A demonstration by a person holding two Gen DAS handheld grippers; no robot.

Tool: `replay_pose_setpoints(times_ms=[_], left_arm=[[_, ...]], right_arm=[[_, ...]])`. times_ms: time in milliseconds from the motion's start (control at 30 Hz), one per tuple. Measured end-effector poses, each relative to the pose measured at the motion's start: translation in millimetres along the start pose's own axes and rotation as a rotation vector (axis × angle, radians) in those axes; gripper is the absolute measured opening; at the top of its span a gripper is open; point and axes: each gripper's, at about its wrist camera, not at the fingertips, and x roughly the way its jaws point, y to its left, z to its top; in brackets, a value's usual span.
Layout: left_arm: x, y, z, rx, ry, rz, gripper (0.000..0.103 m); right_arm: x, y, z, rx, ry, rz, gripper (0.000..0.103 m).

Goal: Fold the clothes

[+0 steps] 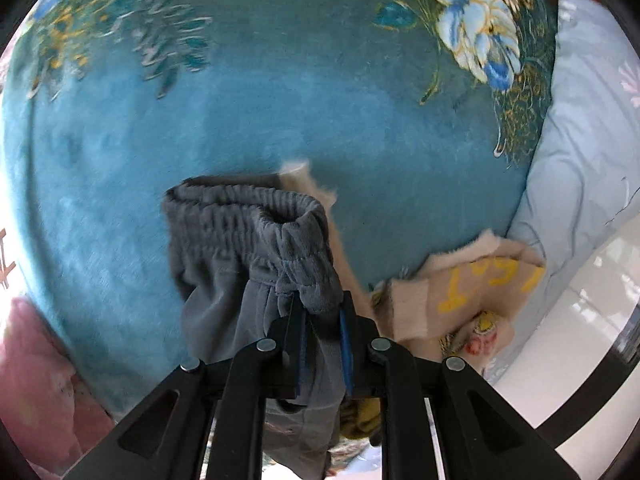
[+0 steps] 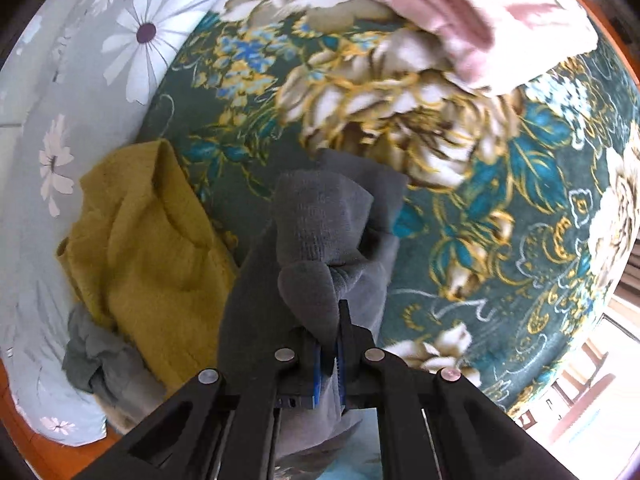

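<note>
Grey fleece trousers (image 1: 248,248) lifted above a teal floral blanket (image 1: 280,100) on a bed — elastic waistband pinched in the left gripper (image 1: 322,312), ribbed cuff end (image 2: 320,216) pinched in the right gripper (image 2: 330,320). Both pairs of jaws nearly closed, clamped on cloth. Soft, light, limp fabric, likely to sag and bunch; best taken at the thicker waistband and cuff hems. Nearby: mustard sweater (image 2: 144,240), beige printed garment (image 1: 460,292), pink folded item (image 2: 460,12), pale floral pillow (image 2: 60,100).
</note>
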Motion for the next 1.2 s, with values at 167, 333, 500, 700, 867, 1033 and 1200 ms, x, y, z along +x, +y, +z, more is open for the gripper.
replay_pose_setpoints(times_ms=[167, 333, 500, 700, 867, 1033, 1200], left_arm=[[21.3, -14.3, 5.3, 0.033, -0.002, -0.011, 0.019], [25.9, -22.6, 6.0, 0.079, 0.025, -0.068, 0.036], [-13.5, -23.4, 4.8, 0.183, 0.041, -0.242, 0.046], [-49.8, 22.5, 15.3, 0.364, -0.085, -0.094, 0.053], [-13.7, 80.9, 24.6, 0.355, -0.021, 0.006, 0.053], [18.9, 113.6, 38.5, 0.217, -0.002, -0.124, 0.068], [38.3, 120.7, 43.8, 0.187, -0.016, -0.228, 0.076]], right_arm=[[12.9, 11.9, 7.2, 0.01, -0.006, 0.045, 0.014], [8.4, 14.8, 4.7, -0.019, -0.052, 0.192, 0.06], [-21.5, 5.8, -13.1, -0.038, -0.129, 0.316, 0.062], [-41.8, -27.7, -52.4, -0.029, -0.158, 0.361, 0.064], [-45.6, -65.5, -92.3, 0.017, -0.125, 0.333, 0.064], [-67.1, -73.7, -120.8, -0.035, -0.15, 0.283, 0.064], [-97.0, -73.3, -135.7, -0.09, -0.199, 0.261, 0.064]])
